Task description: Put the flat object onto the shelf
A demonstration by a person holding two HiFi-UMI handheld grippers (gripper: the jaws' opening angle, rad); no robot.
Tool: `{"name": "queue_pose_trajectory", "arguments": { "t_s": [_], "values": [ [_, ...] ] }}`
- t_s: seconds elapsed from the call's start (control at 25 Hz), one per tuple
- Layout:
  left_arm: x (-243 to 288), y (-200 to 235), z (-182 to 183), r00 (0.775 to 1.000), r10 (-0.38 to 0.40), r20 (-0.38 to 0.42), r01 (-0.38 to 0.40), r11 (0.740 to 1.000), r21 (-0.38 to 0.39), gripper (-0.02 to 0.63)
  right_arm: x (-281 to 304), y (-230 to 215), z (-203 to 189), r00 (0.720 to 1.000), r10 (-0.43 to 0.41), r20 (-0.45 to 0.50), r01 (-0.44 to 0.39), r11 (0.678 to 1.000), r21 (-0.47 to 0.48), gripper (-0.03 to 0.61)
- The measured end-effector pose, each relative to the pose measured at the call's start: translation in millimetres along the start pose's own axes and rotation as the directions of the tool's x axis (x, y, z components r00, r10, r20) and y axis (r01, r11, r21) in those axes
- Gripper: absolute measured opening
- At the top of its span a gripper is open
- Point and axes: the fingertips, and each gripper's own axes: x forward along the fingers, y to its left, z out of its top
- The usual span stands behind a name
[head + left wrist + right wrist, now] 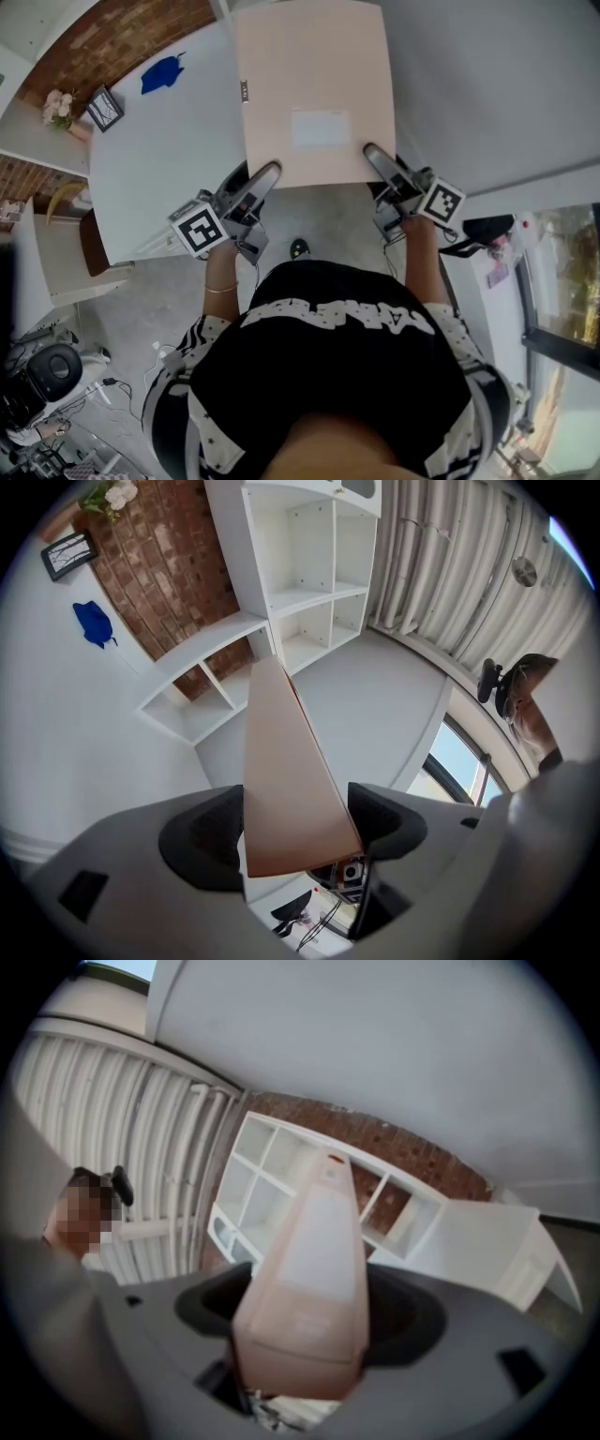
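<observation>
Nearest the camera is the person's black shirt point(328, 375) with a white band of print. Both forearms reach forward from it, with a thin bracelet point(221, 289) on the left wrist. The left gripper point(270, 173) and the right gripper point(371, 152) each pinch the near edge of a flat, pale peach box point(314, 75). One holds near the left corner and one near the right, so the box is in the air above the grey floor point(328, 216). Each gripper's own view shows its jaws pressed on the box from both sides. A white label point(320, 127) sits on the box's top face toward the near end. Beyond the box's far end stands the white shelf point(314, 574) of open cubbies, with a lower row of cubbies point(202, 686) to its left, against a brick wall point(164, 564). A picture frame point(67, 553), flowers point(111, 494) and a blue object point(94, 622) are at the far left. Pale curtains point(459, 574) hang on the right. A small black thing point(298, 248) lies on the floor between the two grippers.
</observation>
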Motion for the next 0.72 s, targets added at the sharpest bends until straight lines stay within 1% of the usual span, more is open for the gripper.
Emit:
{"name": "queue_pose_trajectory", "arguments": {
  "t_s": [0.2,0.4,0.6,0.72],
  "values": [
    [1,2,-1,1.0,-0.015,-0.012,0.015,1.0,-0.001,0.356,-3,0,-1,1.0,-0.014,0.016,0.014,1.0,-0.006,0.371],
    [2,3,-1,0.999,0.005,-0.033,-0.004,1.0,0.009,0.356,-4,0,0,0.999,-0.016,0.031,0.017,1.0,-0.012,0.371],
    [7,15,5,0.999,0.005,-0.045,-0.005,1.0,-0.001,0.356,3,-8,2,0.999,-0.035,0.037,0.035,0.999,-0.004,0.371],
    [8,19,8,0.999,0.0,-0.044,0.0,1.0,0.002,0.356,8,-10,3,0.999,-0.027,0.04,0.028,1.0,-0.011,0.371]
  ]
}}
